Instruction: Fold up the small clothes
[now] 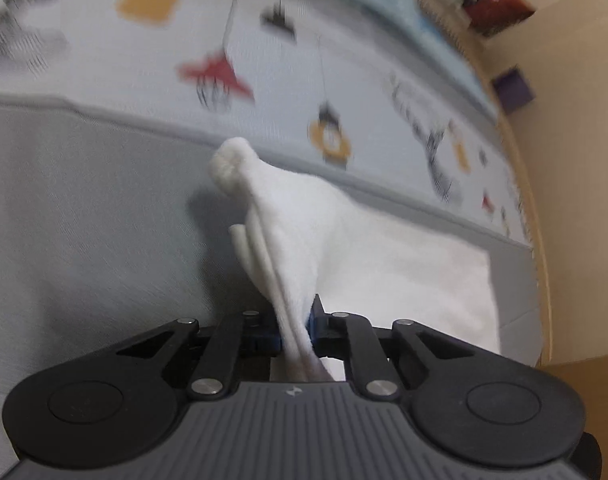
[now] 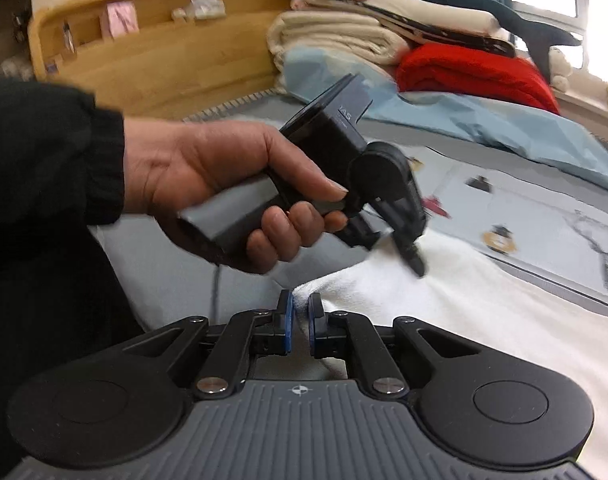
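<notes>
- Left gripper: jaws clenched on the bunched edge of a white cloth, several layers pinched between the blue pads
- From that pinch the cloth rises ahead in a peaked fold, then spreads right and down over the bed, towards its near edge
- Right gripper: jaws nearly closed, a corner of the cloth at the pad tips; whether it is truly gripped I cannot tell
- Seen from the right wrist, the hand holds the left gripper tilted down, tips on the cloth further in
- The cloth's long axis seems to run between the two grippers, the right one nearer the bed's near edge, so the fold likely turns on bringing one end over to the other
</notes>
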A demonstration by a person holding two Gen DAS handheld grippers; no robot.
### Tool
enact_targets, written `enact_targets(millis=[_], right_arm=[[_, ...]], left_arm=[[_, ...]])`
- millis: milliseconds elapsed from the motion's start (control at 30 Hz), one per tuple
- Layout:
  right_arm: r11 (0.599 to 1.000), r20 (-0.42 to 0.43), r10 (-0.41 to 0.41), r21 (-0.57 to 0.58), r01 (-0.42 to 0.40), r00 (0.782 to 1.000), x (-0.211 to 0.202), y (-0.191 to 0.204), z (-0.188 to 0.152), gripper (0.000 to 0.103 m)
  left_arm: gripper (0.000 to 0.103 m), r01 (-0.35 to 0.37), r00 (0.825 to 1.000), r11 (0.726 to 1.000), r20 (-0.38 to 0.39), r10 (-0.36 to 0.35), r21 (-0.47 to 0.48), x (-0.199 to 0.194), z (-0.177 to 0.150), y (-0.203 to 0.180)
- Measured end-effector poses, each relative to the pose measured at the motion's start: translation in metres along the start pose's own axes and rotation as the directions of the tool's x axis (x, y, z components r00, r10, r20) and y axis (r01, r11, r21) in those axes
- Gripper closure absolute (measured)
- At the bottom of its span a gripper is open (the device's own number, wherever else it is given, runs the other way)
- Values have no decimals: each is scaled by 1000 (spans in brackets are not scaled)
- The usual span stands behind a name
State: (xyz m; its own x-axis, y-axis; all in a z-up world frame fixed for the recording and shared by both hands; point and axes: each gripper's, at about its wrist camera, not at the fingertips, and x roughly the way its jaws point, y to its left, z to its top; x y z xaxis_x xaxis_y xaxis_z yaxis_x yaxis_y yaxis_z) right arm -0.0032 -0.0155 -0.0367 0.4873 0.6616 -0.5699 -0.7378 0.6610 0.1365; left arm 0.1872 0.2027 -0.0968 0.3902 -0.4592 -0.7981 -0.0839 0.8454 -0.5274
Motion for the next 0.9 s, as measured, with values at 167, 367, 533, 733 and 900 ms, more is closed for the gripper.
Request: enact_targets(millis=[167,367,533,733,900], right_arm=[[991,99,71,106,-82,992,-4,5,22,96],[968,65,26,249,-41,998,-14,-19,7,97],[928,84,-117,364,79,990,-60,-60,-13,97],[811,71,-388,500,303,919,-132,-114,-52,97],[634,-131,-492,624,457,861,-157,-161,-95,97]], left_arm=[[91,-57,982,992,173,76,-116,-84,-8,55],[91,-134,972,984,179,154,-118,-97,-17,48],[91,-95,977,995,193,96,-15,-70,-2,-34],[90,-15,985,986,173,-14,163,-11,-8,-158],[69,95,977,948,152,-147,303,17,-24,-226]])
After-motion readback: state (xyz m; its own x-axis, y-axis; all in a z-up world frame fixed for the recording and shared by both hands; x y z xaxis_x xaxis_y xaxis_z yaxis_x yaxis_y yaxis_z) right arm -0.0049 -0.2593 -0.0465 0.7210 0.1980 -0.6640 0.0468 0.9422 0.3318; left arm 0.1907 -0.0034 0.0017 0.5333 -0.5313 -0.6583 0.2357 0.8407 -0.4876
